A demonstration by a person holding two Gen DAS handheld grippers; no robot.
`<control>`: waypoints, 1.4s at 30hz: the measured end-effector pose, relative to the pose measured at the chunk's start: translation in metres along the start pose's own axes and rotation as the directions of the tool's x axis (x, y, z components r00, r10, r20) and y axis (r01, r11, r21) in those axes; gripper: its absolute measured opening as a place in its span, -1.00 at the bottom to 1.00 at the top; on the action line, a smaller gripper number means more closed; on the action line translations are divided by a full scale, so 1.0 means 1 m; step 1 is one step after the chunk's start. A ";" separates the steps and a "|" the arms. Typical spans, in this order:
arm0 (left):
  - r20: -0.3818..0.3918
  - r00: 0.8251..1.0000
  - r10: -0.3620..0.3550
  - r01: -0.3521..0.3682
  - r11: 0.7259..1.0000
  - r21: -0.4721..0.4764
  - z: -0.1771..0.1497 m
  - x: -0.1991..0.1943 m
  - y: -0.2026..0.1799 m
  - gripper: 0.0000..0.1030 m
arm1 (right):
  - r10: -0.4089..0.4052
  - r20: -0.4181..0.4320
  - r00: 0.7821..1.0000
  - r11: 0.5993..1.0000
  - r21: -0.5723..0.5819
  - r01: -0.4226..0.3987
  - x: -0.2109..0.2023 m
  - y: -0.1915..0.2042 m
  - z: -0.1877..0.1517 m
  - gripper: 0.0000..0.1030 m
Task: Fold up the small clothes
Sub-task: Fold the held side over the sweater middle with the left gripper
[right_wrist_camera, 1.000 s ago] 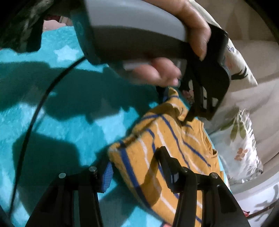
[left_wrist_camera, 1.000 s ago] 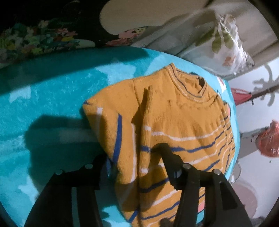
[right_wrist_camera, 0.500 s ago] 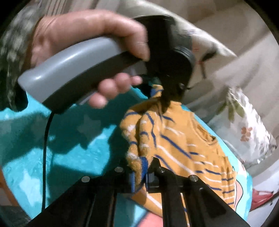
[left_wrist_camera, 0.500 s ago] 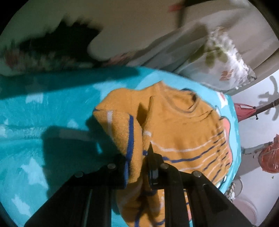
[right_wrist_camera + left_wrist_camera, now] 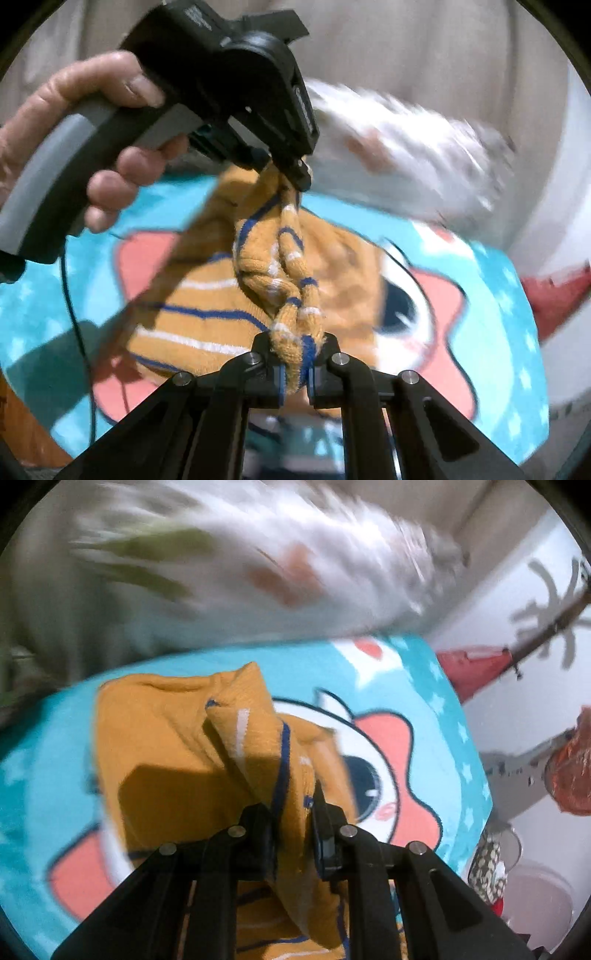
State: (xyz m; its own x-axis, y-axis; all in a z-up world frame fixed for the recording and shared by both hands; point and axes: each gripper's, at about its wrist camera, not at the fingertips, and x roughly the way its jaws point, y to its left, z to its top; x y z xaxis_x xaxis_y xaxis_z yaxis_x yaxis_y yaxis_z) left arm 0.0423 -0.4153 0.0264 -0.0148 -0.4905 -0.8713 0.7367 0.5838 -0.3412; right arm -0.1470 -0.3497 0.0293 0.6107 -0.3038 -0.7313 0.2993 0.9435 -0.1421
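Both of my grippers are clamped on the one sweater (image 5: 177, 760), and it hangs between them above the blanket (image 5: 413, 672). In the left wrist view my left gripper (image 5: 293, 834) pinches a thick gathered fold of mustard knit; its jaws have just been closing, and cloth fills the gap between them. In the right wrist view my right gripper (image 5: 295, 365) has its jaws drawn in tight on a narrow twisted edge with blue and white stripes.

Key relation: the stretch of sweater between my two grips runs as a rope-like twist from my right jaws up and away to my left gripper (image 5: 299, 173), which I see gripped in my left hand (image 5: 92, 147). That held edge is the long axis; it lies along the line joining my two hands, tilted, my left end the higher in this view. The rest of the sweater droops below this line, its striped body sagging toward the blanket on the left of the right wrist view; whether it touches I cannot tell.

Judgement: neither hand is nearer, as both already hold. The next move probably turns on drawing the grips apart to untwist that edge before laying the body down flat
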 end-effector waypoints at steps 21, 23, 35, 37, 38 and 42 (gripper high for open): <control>0.104 0.971 0.214 -0.175 0.939 -0.294 -0.094 -0.061 0.053 0.45 | 0.380 -0.029 0.925 0.859 0.381 -0.341 0.055 -0.154 0.025 -0.04; 0.085 0.970 0.229 -0.188 0.922 -0.340 -0.112 -0.055 0.064 0.45 | 0.437 -0.036 0.899 0.827 0.410 -0.386 0.073 -0.151 0.037 0.16; 0.017 0.952 0.307 -0.277 0.881 -0.383 -0.159 -0.028 0.059 0.47 | 0.404 -0.203 0.892 0.878 0.358 -0.316 0.159 -0.131 0.073 -0.80; 0.016 0.952 0.306 -0.278 0.885 -0.374 -0.165 -0.029 0.055 0.47 | 0.366 -0.243 0.898 0.897 0.351 -0.270 0.169 -0.131 0.062 -0.48; 0.016 0.951 0.309 -0.282 0.886 -0.367 -0.167 -0.028 0.053 0.47 | 0.359 -0.226 0.906 0.890 0.375 -0.259 0.166 -0.138 0.059 -0.24; 0.010 0.967 0.254 -0.228 0.882 -0.413 -0.182 -0.030 0.058 0.47 | 0.338 -0.189 0.922 0.872 0.431 -0.232 0.149 -0.159 0.056 -0.16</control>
State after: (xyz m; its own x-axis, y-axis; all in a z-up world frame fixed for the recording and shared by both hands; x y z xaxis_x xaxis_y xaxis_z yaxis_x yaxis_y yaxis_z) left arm -0.0377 -0.2493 -0.0314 0.1797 -0.3322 -0.9260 0.3738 0.8937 -0.2481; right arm -0.0627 -0.5525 -0.0201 0.5260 0.0638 -0.8481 0.4357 0.8362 0.3331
